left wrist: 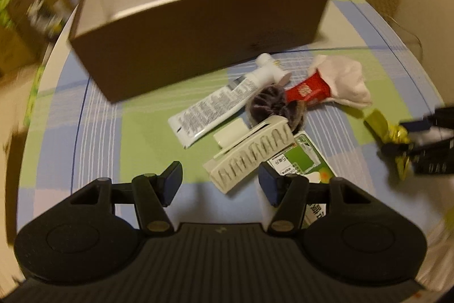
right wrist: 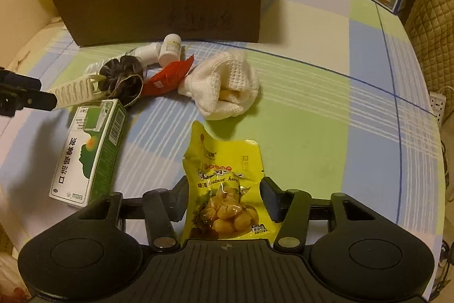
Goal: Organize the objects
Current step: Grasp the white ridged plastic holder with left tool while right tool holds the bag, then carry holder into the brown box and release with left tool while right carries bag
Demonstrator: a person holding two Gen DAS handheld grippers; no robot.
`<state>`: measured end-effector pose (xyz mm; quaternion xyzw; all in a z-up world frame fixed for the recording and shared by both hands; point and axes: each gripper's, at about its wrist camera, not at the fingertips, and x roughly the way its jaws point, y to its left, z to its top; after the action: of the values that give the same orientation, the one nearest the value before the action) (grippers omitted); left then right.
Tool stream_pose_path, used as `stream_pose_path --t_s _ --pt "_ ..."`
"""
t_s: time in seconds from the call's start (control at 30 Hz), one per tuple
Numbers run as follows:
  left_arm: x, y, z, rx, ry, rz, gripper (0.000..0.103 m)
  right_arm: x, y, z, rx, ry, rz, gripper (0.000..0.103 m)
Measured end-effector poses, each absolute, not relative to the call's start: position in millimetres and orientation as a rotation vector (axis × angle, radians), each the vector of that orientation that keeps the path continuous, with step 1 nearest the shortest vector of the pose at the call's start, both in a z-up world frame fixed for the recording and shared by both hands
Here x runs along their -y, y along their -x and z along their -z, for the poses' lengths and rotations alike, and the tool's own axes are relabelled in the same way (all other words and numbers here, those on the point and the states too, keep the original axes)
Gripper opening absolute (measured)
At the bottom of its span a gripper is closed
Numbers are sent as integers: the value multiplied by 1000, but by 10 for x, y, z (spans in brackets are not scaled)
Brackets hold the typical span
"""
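My right gripper [right wrist: 224, 198] stands with its jaws apart on either side of the yellow chestnut pouch [right wrist: 224, 184], which lies flat on the checked cloth [right wrist: 312, 104]; the pads do not seem to touch it yet, so I judge I am lined up to close on it. My left gripper [left wrist: 220, 181] is also spread wide and holds nothing, with the white comb [left wrist: 249, 152] just ahead between its fingers. Beyond lie the green carton [right wrist: 90, 150], scrunchie [right wrist: 122, 76], tube [left wrist: 215, 104], red packet [right wrist: 167, 74] and white cloth [right wrist: 224, 84], heaped near the open brown box [left wrist: 198, 19], probably where all of it goes.
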<state>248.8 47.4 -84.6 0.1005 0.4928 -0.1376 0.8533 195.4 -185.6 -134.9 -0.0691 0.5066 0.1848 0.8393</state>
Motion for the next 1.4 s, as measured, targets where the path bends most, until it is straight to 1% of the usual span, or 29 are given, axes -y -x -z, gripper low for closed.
stream_pose_path --t_s 0.23,0.4,0.5,0.57,0.63,0.7,0.83,1.0,1.27,1.4 --pt "-326 -2428 884 -967 -426 446 54 1999 -1934 1285 -1072 92 -349 49" --pt "-191 -2381 1061 -927 -598 484 54 2109 -1924 1287 -1082 57 -314 49" --pt "-134 -2363 1165 -906 -670 498 52 2168 -1911 1283 -1083 41 -297 49" --pt "-102 -2368 1231 -894 -709 500 49 2195 -1902 1285 -1084 37 -287 49" --pt "-86 -2381 1274 -884 -730 494 37 2216 -1895 1286 -1085 33 -280 49" --pt "-82 -2386 1277 -874 -730 500 33 2229 -1888 1284 -1086 29 -275 49" --pt "-79 -2346 1227 -833 -741 514 29 2241 -1887 1281 -1086 26 -272 49" --pt "-139 -2353 1118 -860 -659 523 25 2233 -1911 1261 -1084 26 -280 49" --pt "-301 -2381 947 -936 -429 487 24 2207 -1976 1118 -1057 22 -318 49" --pt "-408 -2397 971 -1002 -340 456 24 2204 -2005 1062 -1043 20 -325 49"
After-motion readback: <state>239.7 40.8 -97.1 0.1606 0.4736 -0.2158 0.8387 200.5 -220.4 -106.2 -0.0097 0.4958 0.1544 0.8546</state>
